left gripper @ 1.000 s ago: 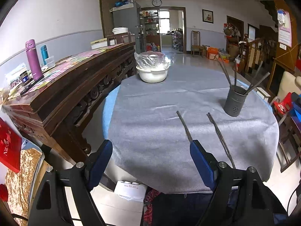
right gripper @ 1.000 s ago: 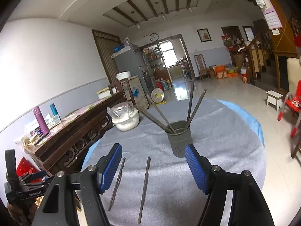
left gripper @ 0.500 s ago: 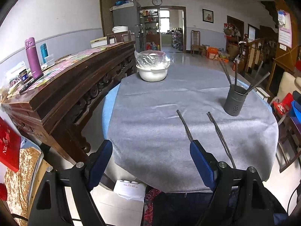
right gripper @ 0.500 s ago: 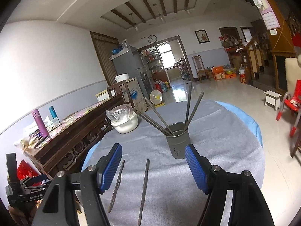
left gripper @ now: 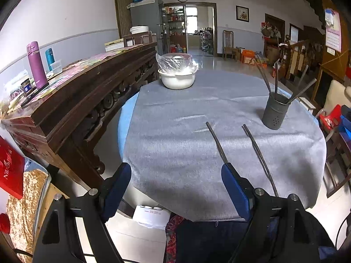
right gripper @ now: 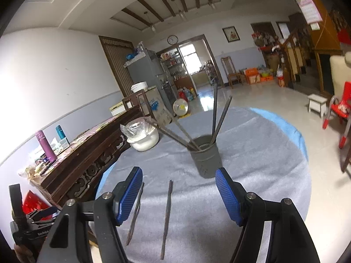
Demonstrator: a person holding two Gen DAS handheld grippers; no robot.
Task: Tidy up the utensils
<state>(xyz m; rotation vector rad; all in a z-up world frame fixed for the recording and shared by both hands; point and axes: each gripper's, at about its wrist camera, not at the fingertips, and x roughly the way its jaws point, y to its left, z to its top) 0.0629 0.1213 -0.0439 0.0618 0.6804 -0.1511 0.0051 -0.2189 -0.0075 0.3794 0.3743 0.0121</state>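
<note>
Left wrist view: you are holding the left gripper spread wide, gripping nothing; your right gripper is gaping too. Two chopsticks are lying on the cloth near the holder.

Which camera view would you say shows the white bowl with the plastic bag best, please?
The left wrist view: the white bowl sits sharp and unobstructed at the far edge of the grey tablecloth, its plastic bag clear. In the right wrist view the bowl is smaller, off to the side, and a utensil's tip overlaps it.
</note>
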